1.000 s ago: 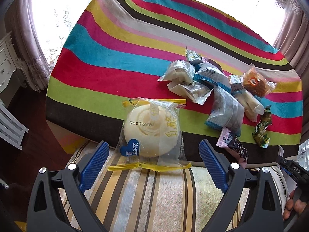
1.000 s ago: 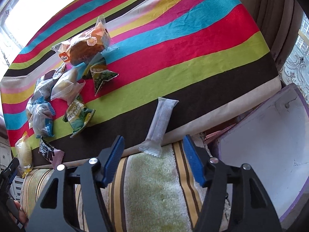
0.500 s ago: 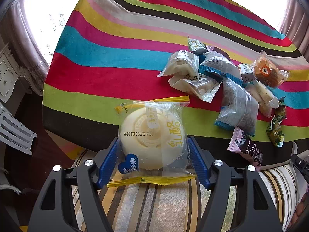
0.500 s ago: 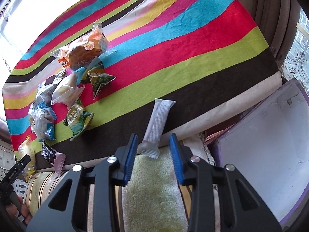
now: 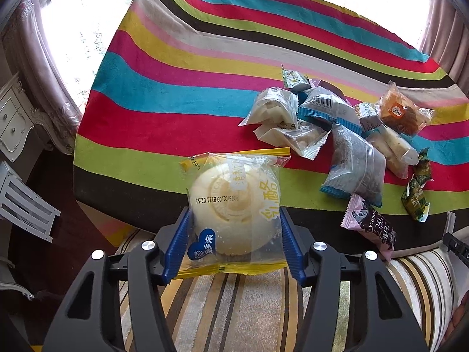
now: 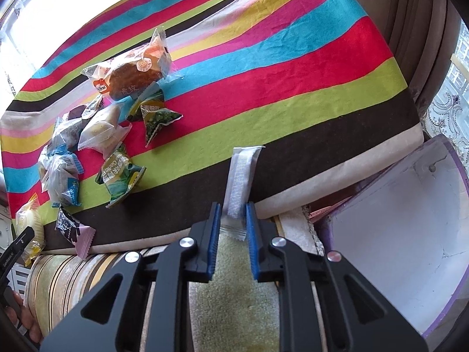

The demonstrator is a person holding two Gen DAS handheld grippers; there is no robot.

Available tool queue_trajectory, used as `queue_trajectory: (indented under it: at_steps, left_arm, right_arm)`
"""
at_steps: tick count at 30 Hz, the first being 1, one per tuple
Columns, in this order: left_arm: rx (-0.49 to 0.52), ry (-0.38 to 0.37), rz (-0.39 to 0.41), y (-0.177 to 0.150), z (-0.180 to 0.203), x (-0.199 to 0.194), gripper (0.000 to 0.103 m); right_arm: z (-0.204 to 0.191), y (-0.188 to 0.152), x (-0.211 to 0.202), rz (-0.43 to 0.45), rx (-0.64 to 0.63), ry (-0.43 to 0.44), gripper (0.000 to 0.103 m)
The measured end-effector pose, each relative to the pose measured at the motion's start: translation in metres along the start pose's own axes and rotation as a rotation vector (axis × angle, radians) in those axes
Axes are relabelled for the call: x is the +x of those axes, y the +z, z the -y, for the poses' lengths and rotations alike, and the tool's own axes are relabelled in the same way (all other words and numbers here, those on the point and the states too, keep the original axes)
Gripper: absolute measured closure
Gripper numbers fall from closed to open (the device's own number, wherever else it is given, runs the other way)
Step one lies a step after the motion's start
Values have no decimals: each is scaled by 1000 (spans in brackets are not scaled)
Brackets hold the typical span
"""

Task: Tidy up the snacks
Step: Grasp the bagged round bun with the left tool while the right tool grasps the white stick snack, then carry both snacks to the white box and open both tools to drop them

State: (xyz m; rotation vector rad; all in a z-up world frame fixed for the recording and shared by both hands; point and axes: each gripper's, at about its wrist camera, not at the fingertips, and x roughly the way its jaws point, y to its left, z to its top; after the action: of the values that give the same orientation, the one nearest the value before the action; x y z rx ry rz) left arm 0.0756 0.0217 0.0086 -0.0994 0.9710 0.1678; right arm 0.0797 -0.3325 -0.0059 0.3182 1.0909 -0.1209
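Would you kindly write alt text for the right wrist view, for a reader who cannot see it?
The right gripper is shut on the near end of a slim white snack stick at the edge of a striped cloth. A heap of wrapped snacks lies to the left, an open white box to the right.

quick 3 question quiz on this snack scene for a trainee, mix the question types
1. True or false: the right gripper is shut on the white stick pack.
2. What sits between the left gripper's pads? A) chocolate bar B) round bun C) green pea pack
3. Fill in: the purple-edged box beside the right gripper looks ____ inside.

Key: 1 true. 2 B, the round bun; the jaws are closing on it. 3 empty.
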Motion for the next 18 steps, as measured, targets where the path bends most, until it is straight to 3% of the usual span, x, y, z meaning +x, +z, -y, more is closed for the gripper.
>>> queue_trajectory:
  at_steps: [11,18]
  left_arm:
    - [0,-48,50,-8,5,-27,48]
    - [62,-121,76,-16,47,-49,49]
  right_arm:
    - [15,-4,-25,57,43,108,87]
    - [45,-8,-46,58,84,152,87]
